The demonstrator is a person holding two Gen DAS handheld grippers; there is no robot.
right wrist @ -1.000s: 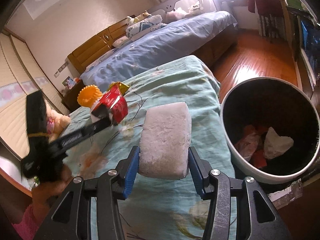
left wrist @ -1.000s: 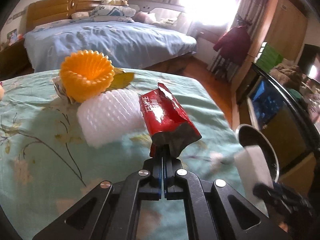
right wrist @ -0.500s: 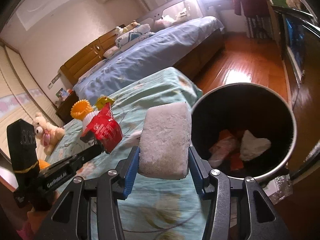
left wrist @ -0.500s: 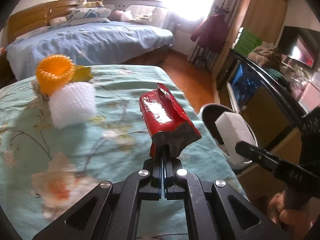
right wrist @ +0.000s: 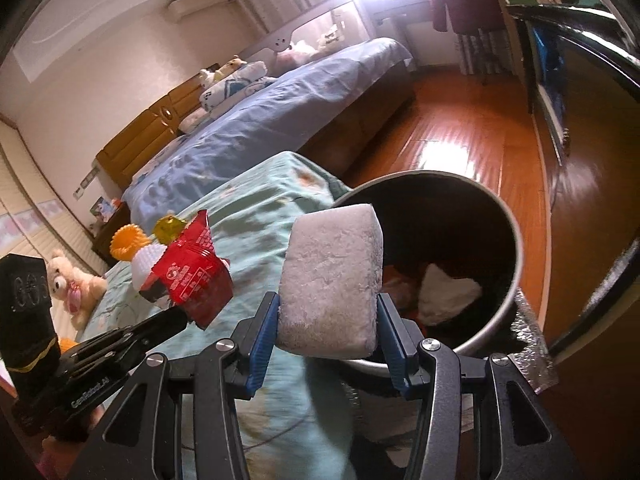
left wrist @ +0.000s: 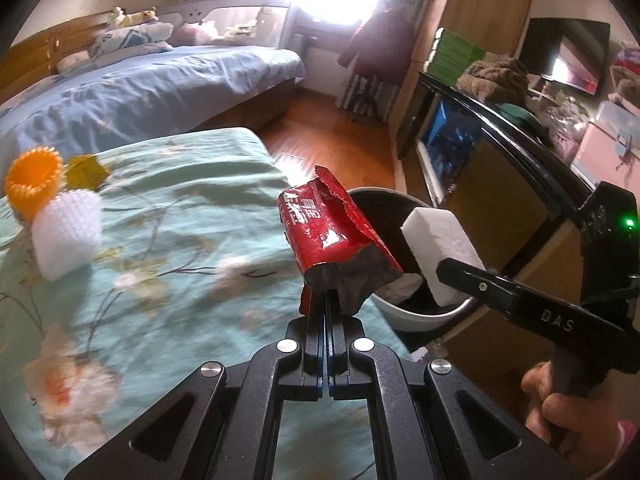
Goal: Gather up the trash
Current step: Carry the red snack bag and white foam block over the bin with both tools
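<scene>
My left gripper (left wrist: 326,300) is shut on a torn red snack wrapper (left wrist: 324,232), held up over the right edge of the teal floral tablecloth (left wrist: 168,272). Just beyond it stands the round trash bin (left wrist: 400,316), dark inside, with crumpled paper (right wrist: 448,292) at its bottom. My right gripper (right wrist: 329,336) is shut on a white foam block (right wrist: 332,280), which hangs at the bin's near rim (right wrist: 508,240). The left wrist view shows that block (left wrist: 440,248) over the bin's mouth. In the right wrist view the wrapper (right wrist: 192,280) is to the left of the block.
On the cloth at the far left lie an orange foam net cup (left wrist: 32,180), a white foam net sleeve (left wrist: 66,236) and a yellow-green wrapper (left wrist: 86,170). A blue bed (left wrist: 160,80) stands behind, and a dark glass-fronted cabinet (left wrist: 500,184) to the right of the bin.
Both grippers have swung right, from over the cloth to the bin. The foam block now reaches the bin's rim, and the items on the cloth have slid far left in view.
</scene>
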